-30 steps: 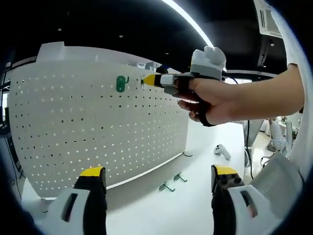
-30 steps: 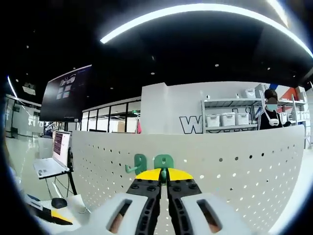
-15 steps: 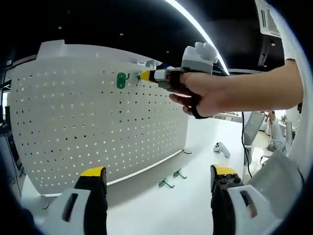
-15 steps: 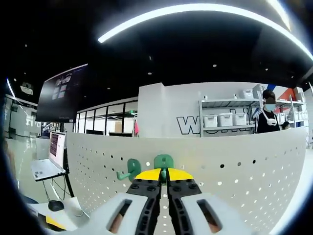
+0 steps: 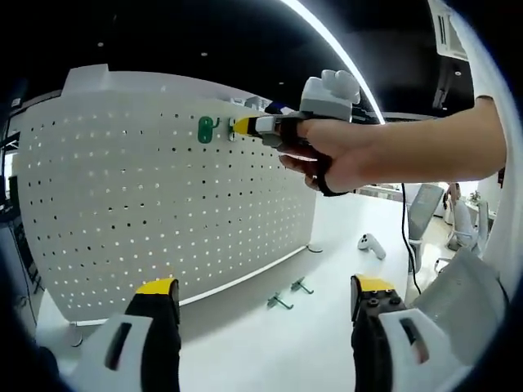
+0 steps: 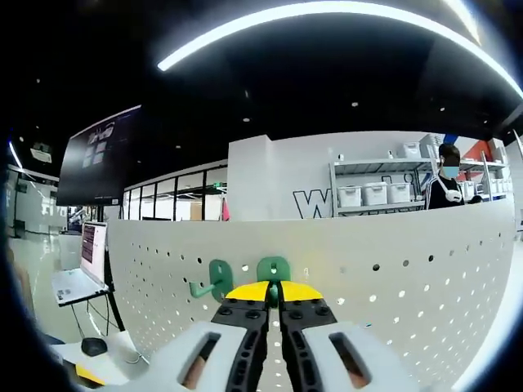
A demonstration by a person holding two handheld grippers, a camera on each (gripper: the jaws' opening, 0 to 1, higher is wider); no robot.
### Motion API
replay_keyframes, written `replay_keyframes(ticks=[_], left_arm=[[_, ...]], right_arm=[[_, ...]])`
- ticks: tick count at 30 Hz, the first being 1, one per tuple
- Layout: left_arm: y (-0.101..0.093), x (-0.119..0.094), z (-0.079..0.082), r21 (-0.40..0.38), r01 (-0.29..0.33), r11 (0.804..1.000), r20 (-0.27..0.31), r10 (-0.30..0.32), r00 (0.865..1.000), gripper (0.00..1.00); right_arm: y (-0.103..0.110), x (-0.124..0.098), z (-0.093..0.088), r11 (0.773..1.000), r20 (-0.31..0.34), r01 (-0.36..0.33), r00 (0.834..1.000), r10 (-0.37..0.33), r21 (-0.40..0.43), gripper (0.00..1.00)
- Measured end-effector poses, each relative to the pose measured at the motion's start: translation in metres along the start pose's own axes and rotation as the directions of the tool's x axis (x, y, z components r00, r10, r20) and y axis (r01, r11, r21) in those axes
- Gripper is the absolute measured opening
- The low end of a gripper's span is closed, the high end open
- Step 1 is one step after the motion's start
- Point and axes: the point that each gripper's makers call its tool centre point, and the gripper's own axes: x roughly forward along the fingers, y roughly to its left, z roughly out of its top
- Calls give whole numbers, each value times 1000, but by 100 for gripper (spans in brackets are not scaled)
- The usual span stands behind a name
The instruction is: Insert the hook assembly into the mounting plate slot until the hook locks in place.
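Observation:
A white pegboard plate [image 5: 163,204] stands upright on the table. In the left gripper view, one green hook [image 5: 207,128] hangs near the board's top edge, and my right gripper [image 5: 237,126], held in a hand, presses its yellow tips against the board just right of it. In the right gripper view, my right gripper [image 6: 273,291] is shut on a second green hook [image 6: 272,268] held against the pegboard [image 6: 392,278], beside the mounted green hook [image 6: 214,278]. My left gripper [image 5: 261,298] stands open low in front of the board, holding nothing.
Two loose green hooks [image 5: 286,296] lie on the white table [image 5: 270,351] at the board's foot. A white controller [image 5: 372,245] lies further right. A laptop [image 6: 78,273] sits at the left in the right gripper view; a person [image 6: 448,175] stands behind by shelves.
My right gripper with its hook has moved up and left along the board, closer to the mounted hook. The left gripper has stayed open and nearly still.

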Motion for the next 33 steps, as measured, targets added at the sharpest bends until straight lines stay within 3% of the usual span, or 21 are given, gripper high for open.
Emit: replay_keyframes(ticks=[9, 15, 16, 17, 33], left_arm=[[0, -1, -3, -5, 1, 1000, -10, -1, 1000, 87], [-1, -3, -3, -4, 5, 1000, -14, -5, 1000, 87], [-1, -4, -4, -3, 6, 1000, -14, -6, 1000, 87], [-1, -4, -4, -3, 7, 1000, -15, -7, 1000, 87], [-2, -5, -1, -5, 3, 1000, -9, -3, 1000, 85]], right_arm=[[0, 2, -3, 998, -8, 64, 998, -64, -19, 2], [2, 5, -6, 991, -34, 130, 991, -131, -29, 3], [3, 5, -12, 989, -62, 135, 988, -138, -59, 4], [1, 4, -10, 987, -48, 156, 986, -158, -46, 4], [1, 3, -9, 990, -57, 131, 989, -134, -46, 4]])
